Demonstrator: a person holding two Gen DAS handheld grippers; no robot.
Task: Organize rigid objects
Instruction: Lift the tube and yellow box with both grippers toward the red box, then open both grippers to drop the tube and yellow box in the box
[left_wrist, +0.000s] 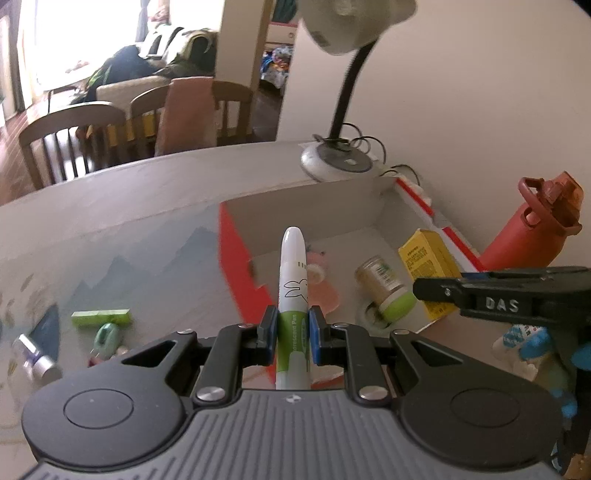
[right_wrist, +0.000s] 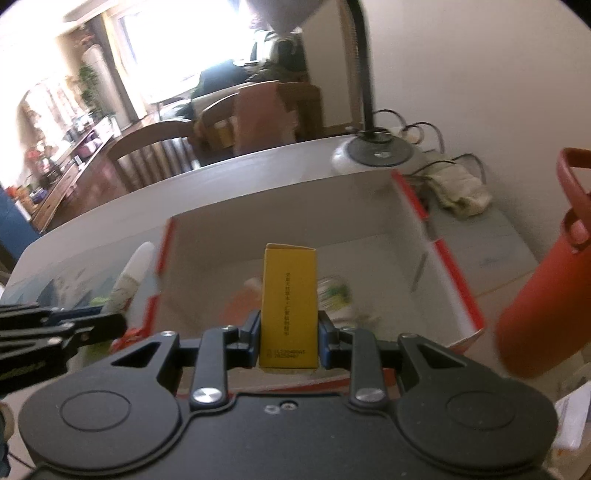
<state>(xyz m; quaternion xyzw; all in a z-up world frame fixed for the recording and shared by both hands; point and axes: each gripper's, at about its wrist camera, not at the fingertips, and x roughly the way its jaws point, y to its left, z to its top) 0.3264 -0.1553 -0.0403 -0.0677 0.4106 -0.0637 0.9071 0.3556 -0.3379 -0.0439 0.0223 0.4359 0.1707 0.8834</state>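
Landmark: open white cardboard box with red edges (left_wrist: 236, 243), set on the pale table (left_wrist: 110, 206).

- Left gripper (left_wrist: 291, 332): jaws nearly closed, clamped on a white-and-green fluorescent pen with a rabbit drawing (left_wrist: 293, 280). The pen is held along the jaws, cap end forward, at the box's near left corner.
- Right gripper (right_wrist: 290, 339): jaws nearly closed, clamped on a flat yellow cardboard carton printed with black characters (right_wrist: 290, 299). The carton is held upright over the near edge of the box (right_wrist: 454, 273).
- Inside the box, left wrist view: a small jar with a green lid lying on its side (left_wrist: 386, 290); a pink object (left_wrist: 321, 280), partly hidden behind the pen.
- On the table, left of the box: a flat green rectangular block (left_wrist: 101, 317); a small mint-green oval item (left_wrist: 105, 334); a silver cylindrical tube (left_wrist: 35, 358).
- Right of the box: a red plastic bottle with a loop handle (left_wrist: 532, 225), standing by the wall.
- Behind the box: a white round-based desk lamp with a black gooseneck (left_wrist: 334, 162).
- Beyond the table: wooden chairs (left_wrist: 70, 136).
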